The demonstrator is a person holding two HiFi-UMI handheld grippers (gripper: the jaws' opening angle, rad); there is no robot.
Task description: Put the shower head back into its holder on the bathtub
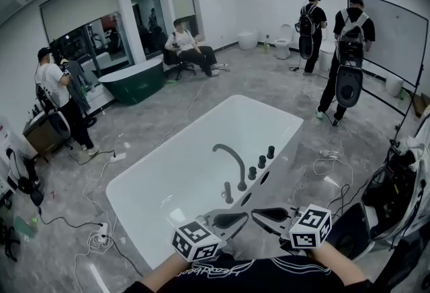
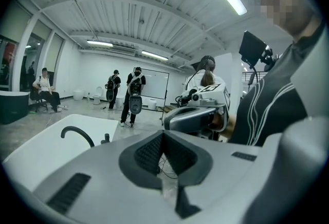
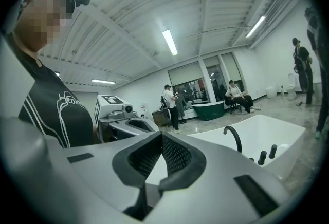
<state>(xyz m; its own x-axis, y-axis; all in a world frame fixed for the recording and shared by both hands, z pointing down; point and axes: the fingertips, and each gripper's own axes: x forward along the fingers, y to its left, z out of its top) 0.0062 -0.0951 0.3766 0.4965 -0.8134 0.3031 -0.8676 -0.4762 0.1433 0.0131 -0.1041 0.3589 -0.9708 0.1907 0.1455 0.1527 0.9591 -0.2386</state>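
**Listener:** What does the head view show?

**Me:** A white freestanding bathtub (image 1: pixel 201 150) fills the middle of a grey showroom floor. Along its right rim stand a curved black spout (image 1: pixel 232 158), three black knobs (image 1: pixel 261 161) and, nearest me, a short black post (image 1: pixel 228 192). That post may be the shower head seated in its holder, or the holder alone. It is too small to tell. I see no loose handset anywhere.

**Listener:** And your grippers?

**Me:** My left gripper (image 1: pixel 232 220) and right gripper (image 1: pixel 269 216) hang just in front of my chest. Their tips turn toward each other and nearly meet, short of the tub's near end. I judge this a resting pose, since neither reaches for the rim.

**Listener:** The left gripper view?

**Me:** Its jaws are pressed together with nothing between them. Beyond them sit the right gripper and my black striped top, with the tub and spout off to the left.

**Listener:** The right gripper view?

**Me:** It shows the same thing: jaws closed and empty. The left gripper sits just beside it on the left, and the tub, spout and knobs lie to the right.

**Listener:** Anyone nearby?

**Me:** Other people (image 1: pixel 312 23) are well apart from me, along the walls.
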